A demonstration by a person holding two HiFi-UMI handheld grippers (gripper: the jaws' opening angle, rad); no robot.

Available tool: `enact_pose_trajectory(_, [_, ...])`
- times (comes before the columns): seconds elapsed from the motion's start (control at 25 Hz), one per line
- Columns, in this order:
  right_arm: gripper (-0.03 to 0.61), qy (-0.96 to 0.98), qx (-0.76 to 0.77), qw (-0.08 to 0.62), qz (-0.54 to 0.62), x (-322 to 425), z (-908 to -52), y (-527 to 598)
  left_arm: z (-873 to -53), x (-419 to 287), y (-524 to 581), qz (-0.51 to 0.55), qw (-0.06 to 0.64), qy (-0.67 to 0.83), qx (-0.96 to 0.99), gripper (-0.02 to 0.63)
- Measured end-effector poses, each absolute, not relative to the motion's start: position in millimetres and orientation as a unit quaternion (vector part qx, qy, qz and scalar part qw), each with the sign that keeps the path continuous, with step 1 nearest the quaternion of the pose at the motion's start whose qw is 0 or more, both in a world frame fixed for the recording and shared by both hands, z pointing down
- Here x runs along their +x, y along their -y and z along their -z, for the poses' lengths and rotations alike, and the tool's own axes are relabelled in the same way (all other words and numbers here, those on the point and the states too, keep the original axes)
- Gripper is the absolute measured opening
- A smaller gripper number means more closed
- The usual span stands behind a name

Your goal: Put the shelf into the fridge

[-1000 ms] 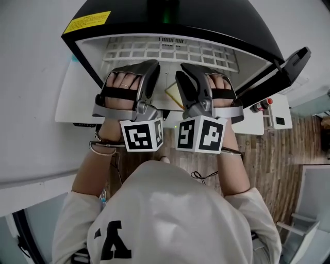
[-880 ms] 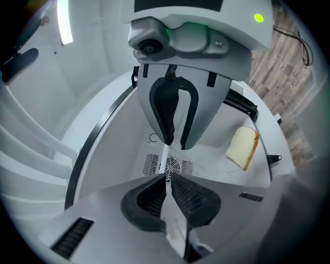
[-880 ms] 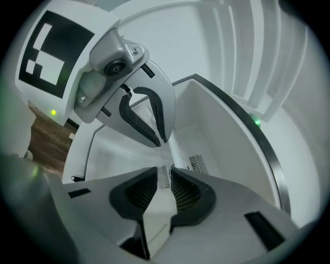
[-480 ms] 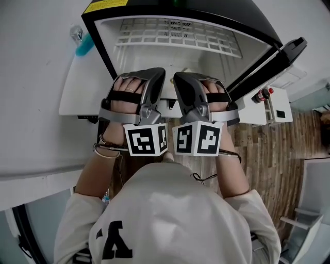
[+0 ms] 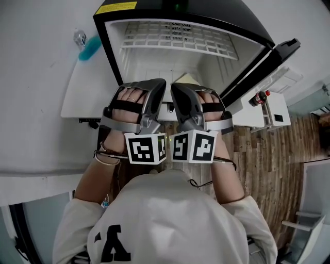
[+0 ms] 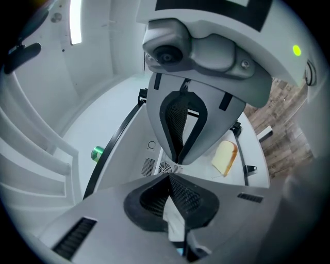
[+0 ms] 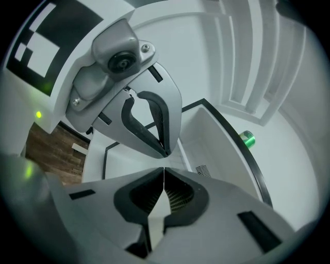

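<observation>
The yellow sticker (image 5: 116, 7) on the fridge (image 5: 221, 18) is illegible.

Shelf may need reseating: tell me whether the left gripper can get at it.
Probably yes: the fridge door is open and nothing stands between the left gripper and the shelf, though its shut jaws must open first.

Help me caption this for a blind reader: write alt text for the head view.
Seen from above, a person holds the left gripper and right gripper side by side before an open black-framed fridge with a white interior, door swung right. A white grid shelf sits inside it; a pale yellow slice shows just beyond the grippers.
</observation>
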State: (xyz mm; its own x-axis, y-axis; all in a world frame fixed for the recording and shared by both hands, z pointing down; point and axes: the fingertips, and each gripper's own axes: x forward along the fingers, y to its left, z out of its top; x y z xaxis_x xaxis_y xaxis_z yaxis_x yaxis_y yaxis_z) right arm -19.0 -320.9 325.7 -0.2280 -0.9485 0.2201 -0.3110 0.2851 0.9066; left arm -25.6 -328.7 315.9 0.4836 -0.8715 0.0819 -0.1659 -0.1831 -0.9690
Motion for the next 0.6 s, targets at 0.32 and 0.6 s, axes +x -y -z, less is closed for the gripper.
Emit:
enact_pose_trajectory(0.32, [0.031, 0.704, 0.467, 0.394, 0.362, -5.7, -323.8, 298.3, -308.3, -11.7, 302.6, 0.34, 0.512, -0.388, -0.686, 0.006])
enact_pose_trajectory(0.6, [0.031, 0.703, 0.449, 0.41, 0.369, 15.5, -331.7, 253.8, -317.1, 8.3, 257.7, 0.349, 0.504, -0.394, -0.685, 0.006])
